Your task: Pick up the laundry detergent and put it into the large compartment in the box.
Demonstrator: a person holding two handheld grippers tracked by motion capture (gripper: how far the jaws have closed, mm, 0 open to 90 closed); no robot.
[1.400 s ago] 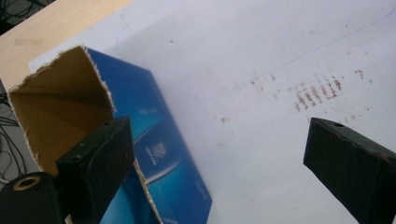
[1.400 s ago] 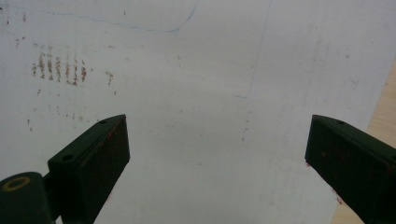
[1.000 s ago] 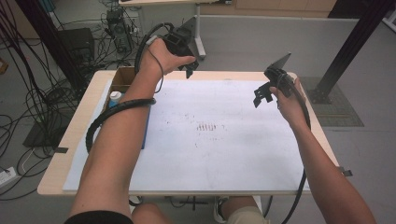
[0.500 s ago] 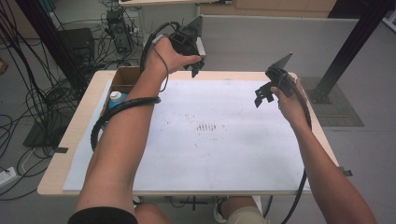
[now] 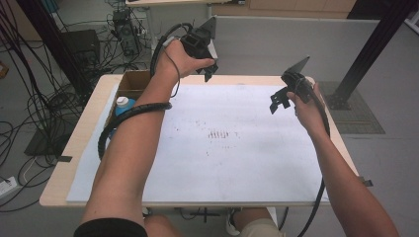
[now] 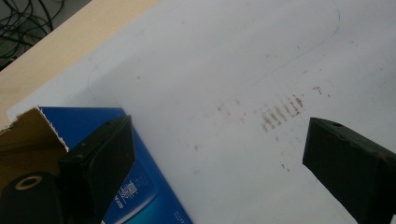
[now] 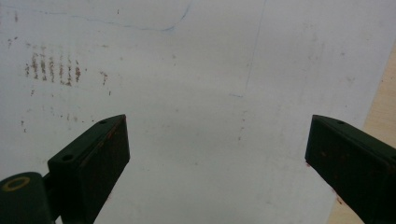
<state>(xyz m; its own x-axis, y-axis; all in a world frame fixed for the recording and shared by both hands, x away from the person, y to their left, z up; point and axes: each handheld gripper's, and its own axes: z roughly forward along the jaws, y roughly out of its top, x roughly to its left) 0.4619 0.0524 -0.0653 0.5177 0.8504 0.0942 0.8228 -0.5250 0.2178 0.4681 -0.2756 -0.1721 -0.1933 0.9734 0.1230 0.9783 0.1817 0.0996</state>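
White mat (image 5: 232, 163) covers the table — both tools are up, jaws wide, holding nothing. Box (image 5: 129, 85) with a bottle (image 5: 122, 103) sits at nine o'clock, nearer the left tool (image 5: 207, 69) than the right tool (image 5: 277, 101).

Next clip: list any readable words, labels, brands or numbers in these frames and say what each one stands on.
Blue box, beside the left gripper: pale printed characters on its face, too blurred to read.
Bottle with the blue cap in the cardboard box: no label readable.
White sheet: brown rows of marks that look like stains, not writing.
Nothing else bears text; nothing can be quoted.
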